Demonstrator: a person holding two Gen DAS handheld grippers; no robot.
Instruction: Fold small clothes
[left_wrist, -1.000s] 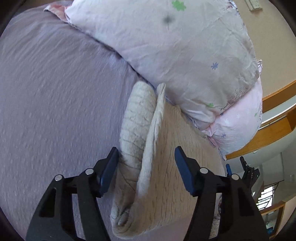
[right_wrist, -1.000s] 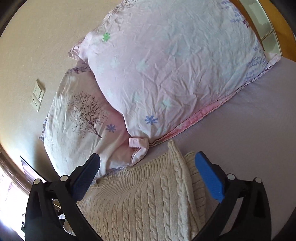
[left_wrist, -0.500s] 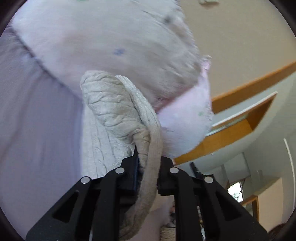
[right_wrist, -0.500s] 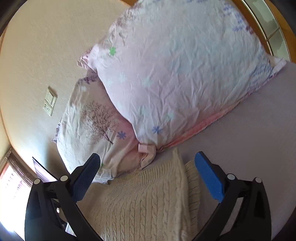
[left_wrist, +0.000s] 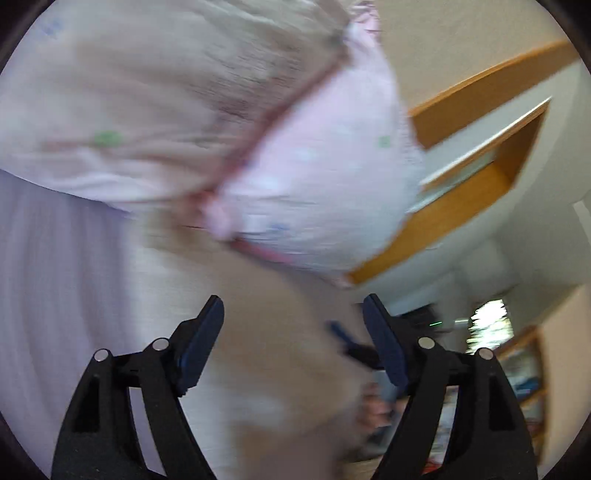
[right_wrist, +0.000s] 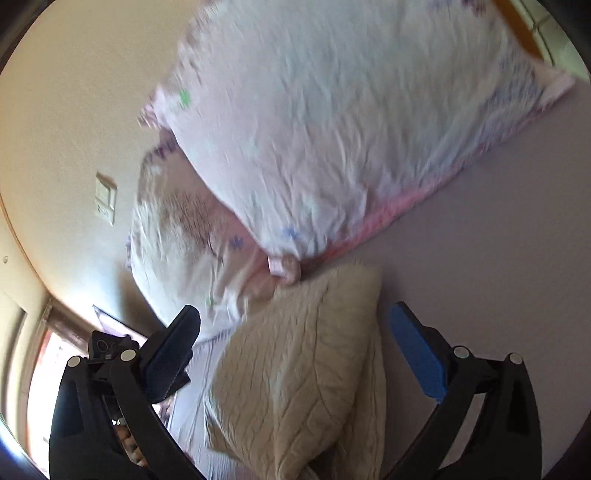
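While the left wrist view is smearing with motion blur, the left gripper (left_wrist: 293, 332) is showing its two blue-padded fingers (left_wrist: 201, 341) spread wide apart, with nothing clamped between them. Beneath and between those fingers a pale beige mass, the cream knitted sweater (left_wrist: 266, 350), is lying on the lilac bedsheet (left_wrist: 55, 277), though its knit is too blurred to make out there. Beyond it, at the far side, two pink flower-print pillows (left_wrist: 314, 177) are leaning one against the other, and a wooden frame (left_wrist: 480, 155) is crossing the beige wall on the right. In the right wrist view the right gripper (right_wrist: 295, 354) is likewise standing wide open, its dark left pad and bright blue right pad (right_wrist: 415, 354) set well apart and gripping nothing. The sweater (right_wrist: 295, 369) is sitting between and just below those fingers, folded into a thick bundle with its cable pattern showing and a doubled edge running along its right side. Its far corner is touching the lower corner of the nearer pillow (right_wrist: 351, 129), which is lying partly over the second pillow (right_wrist: 184, 251) to the left. The bedsheet (right_wrist: 498, 240) is stretching away to the right of the sweater. A light switch plate (right_wrist: 105, 199) is sitting on the wall (right_wrist: 74, 110) at the left, and bright window light is glowing at the lower left edge.
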